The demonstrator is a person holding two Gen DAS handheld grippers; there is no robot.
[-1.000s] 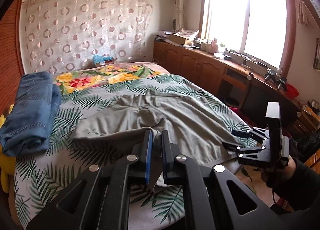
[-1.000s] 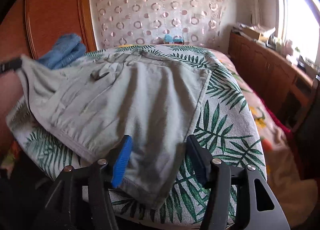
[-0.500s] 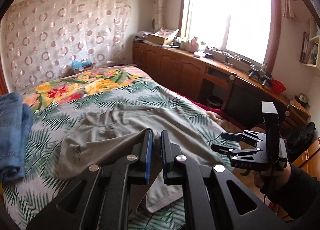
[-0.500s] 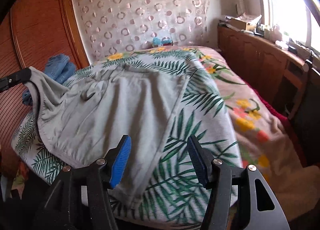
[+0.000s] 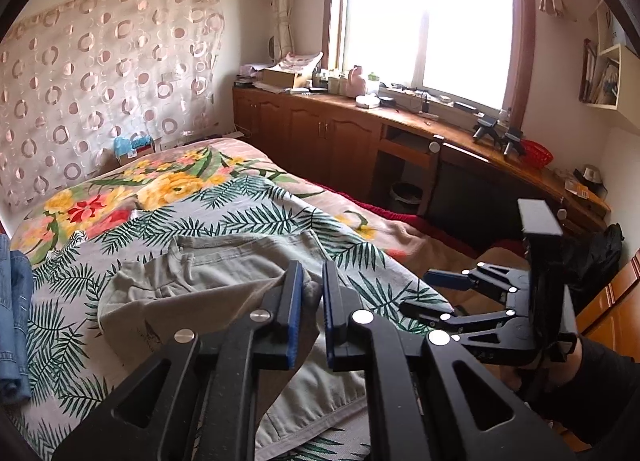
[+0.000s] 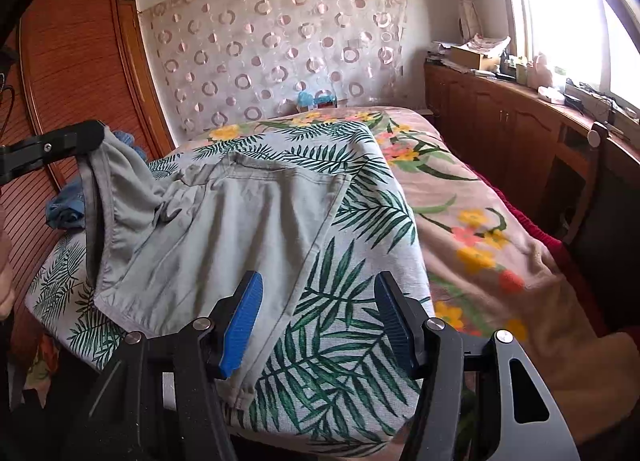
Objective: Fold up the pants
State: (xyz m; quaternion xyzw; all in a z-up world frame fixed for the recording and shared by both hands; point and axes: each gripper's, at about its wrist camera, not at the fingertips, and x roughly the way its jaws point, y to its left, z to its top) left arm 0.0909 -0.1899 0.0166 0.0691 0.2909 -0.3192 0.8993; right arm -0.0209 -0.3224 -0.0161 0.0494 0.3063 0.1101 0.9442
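Grey pants (image 6: 224,221) lie spread on the palm-leaf bedspread (image 6: 360,229). My left gripper (image 5: 311,293) is shut on a fold of the grey pants (image 5: 224,261) and holds that corner lifted over the rest; it shows at the left of the right wrist view (image 6: 86,141) with cloth hanging from it. My right gripper (image 6: 318,317) is open and empty, above the pants' near right edge; it also shows in the left wrist view (image 5: 424,291), to the right of the bed.
Folded blue jeans (image 5: 14,321) lie at the bed's left side by a wooden wardrobe (image 6: 80,81). A wooden cabinet and desk (image 5: 360,141) run along the window wall on the right. A floral blanket (image 6: 460,201) covers the bed's right part.
My left gripper has carried the lifted pants corner to the right across the bed. My right gripper stays open and has drawn toward the pants' right edge.
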